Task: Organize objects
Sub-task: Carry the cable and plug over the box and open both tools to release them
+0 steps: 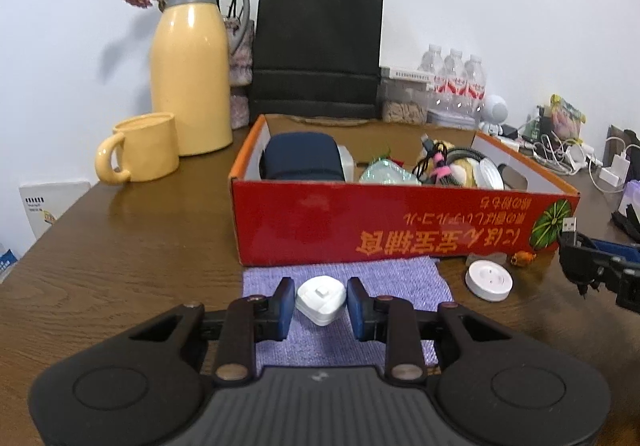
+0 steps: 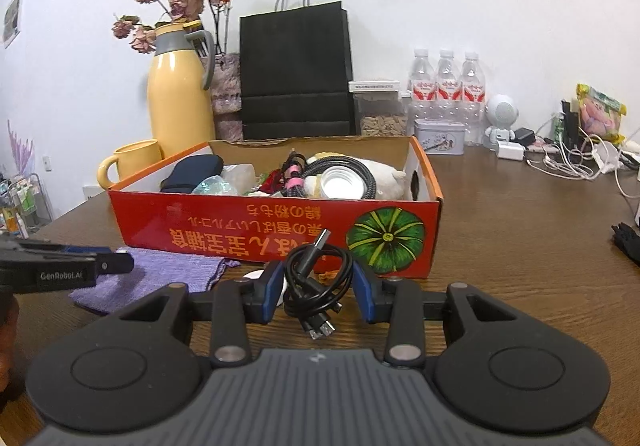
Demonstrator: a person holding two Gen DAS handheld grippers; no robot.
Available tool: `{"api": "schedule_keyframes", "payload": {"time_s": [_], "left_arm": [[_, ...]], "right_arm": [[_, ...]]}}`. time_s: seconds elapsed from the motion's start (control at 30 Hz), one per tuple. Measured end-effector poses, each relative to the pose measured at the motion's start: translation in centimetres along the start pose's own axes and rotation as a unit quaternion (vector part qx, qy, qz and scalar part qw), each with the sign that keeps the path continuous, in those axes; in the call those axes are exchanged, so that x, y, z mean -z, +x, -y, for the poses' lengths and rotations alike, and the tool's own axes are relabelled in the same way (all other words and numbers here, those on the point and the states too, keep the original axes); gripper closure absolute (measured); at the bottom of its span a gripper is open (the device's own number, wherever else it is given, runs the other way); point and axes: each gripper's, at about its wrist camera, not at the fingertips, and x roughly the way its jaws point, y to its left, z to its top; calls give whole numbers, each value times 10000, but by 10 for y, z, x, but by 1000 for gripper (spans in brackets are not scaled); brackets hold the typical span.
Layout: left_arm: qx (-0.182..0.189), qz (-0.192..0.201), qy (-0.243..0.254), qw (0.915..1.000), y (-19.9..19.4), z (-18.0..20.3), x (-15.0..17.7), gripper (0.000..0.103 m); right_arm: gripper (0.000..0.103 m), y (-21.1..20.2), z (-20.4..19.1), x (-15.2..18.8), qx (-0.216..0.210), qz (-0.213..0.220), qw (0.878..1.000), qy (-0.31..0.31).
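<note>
Left hand-held gripper [image 1: 320, 304] hangs low over a purple knitted cloth [image 1: 400, 282] on the brown wooden table [image 1: 120, 246], its blue pads spread, with a white rounded-square plug adapter [image 1: 321, 298] on the cloth between them, narrow gaps either side. Right hand-held gripper [image 2: 319, 288] is clenched on a coiled black USB cable [image 2: 316, 286], its pads pressing the coil. Just ahead of both stands a red cardboard box [image 1: 400, 222] already crowded with items. Open table stretches right of the box. Only the left view shows a white round puck [image 1: 489, 280] fully, just beside the cloth's right edge.
</note>
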Motion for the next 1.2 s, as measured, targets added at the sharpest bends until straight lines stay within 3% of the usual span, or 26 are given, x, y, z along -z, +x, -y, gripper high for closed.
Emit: {"api": "schedule_keyframes", "payload": {"time_s": [0.63,1.2], "left_arm": [[282,584,-88,9979,-2,31,-52,76],[-58,814,-475,9955,66,42,-118,76]], "right_arm": [[65,12,-4,-47,-99,475,9987,-133],[65,94,1,-91,-167,502,9986,59]]}}
